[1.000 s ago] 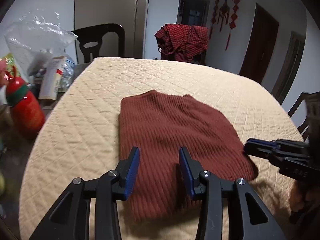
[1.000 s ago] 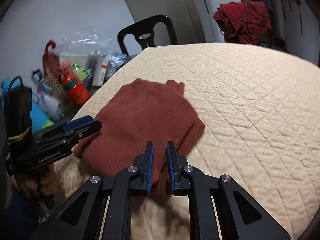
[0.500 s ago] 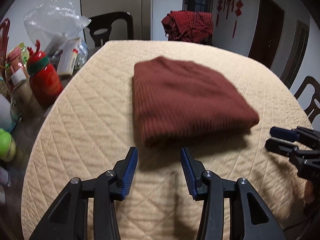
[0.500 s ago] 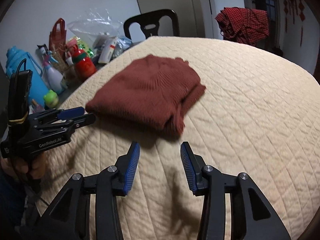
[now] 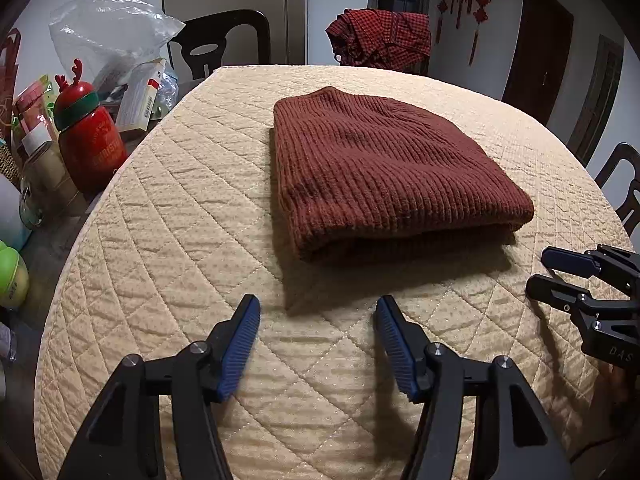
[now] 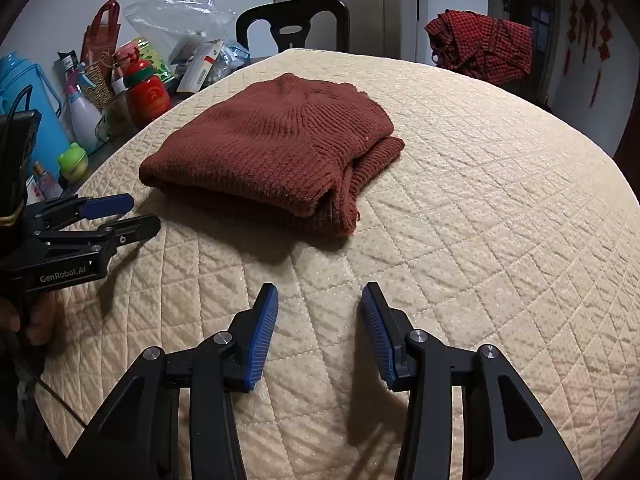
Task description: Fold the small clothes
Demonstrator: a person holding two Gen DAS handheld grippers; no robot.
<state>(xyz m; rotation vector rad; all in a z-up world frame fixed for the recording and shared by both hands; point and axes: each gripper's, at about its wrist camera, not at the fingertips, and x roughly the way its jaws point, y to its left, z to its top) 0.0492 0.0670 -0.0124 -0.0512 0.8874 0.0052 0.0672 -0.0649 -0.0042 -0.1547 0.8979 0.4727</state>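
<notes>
A rust-brown knitted sweater (image 5: 384, 168) lies folded into a compact rectangle on the beige quilted table cover (image 5: 168, 240). It also shows in the right wrist view (image 6: 276, 148). My left gripper (image 5: 318, 308) is open and empty, held above the cover a short way in front of the sweater's near edge. It shows in the right wrist view at the left (image 6: 136, 216). My right gripper (image 6: 320, 296) is open and empty, also short of the sweater. It shows in the left wrist view at the right (image 5: 538, 272).
Clutter stands off the table's left side: a red bottle (image 5: 90, 136), a plastic bag (image 5: 108, 36), boxes, a blue jug (image 6: 28, 112). A black chair (image 6: 292, 24) stands at the far end. A red checked garment (image 5: 380, 36) hangs over another chair.
Both grippers have let go of the sweater and drawn back toward the near table edge. The right gripper went from shut to open. The sweater now lies folded and still.
</notes>
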